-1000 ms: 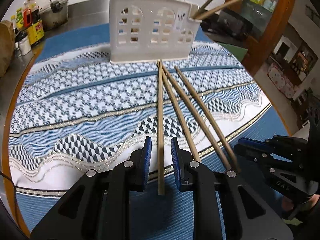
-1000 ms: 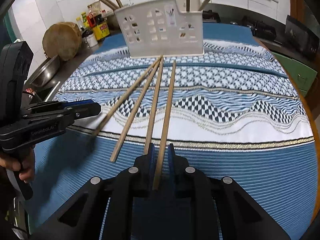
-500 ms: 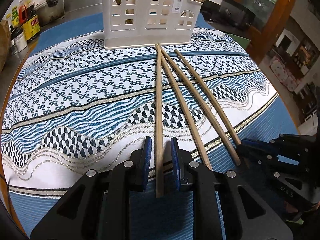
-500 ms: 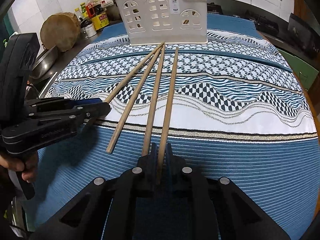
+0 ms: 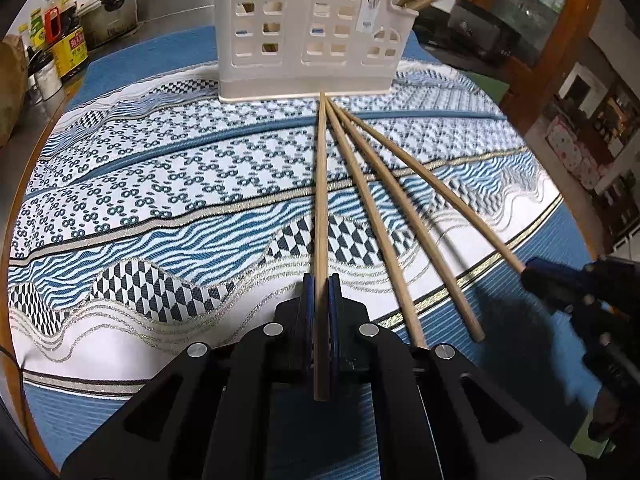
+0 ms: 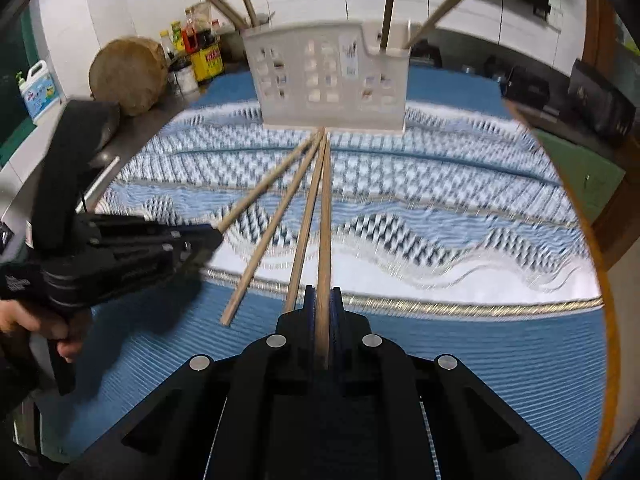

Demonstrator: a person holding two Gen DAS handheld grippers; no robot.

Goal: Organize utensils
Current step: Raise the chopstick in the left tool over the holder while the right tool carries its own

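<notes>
Patterned cloth covers our bench; our left gripper, open before, now clamps a chopstick; right gripper still grips another chopstick.

Four long pale wooden chopsticks fan out flat from the foot of the upright white perforated plastic utensil holder, which has more chopsticks standing inside it.

cloth: blue, white bands of waves, checks, silver lines | holder: cream | chopsticks: tan wood | gripper fingers: black, blue pads
</notes>
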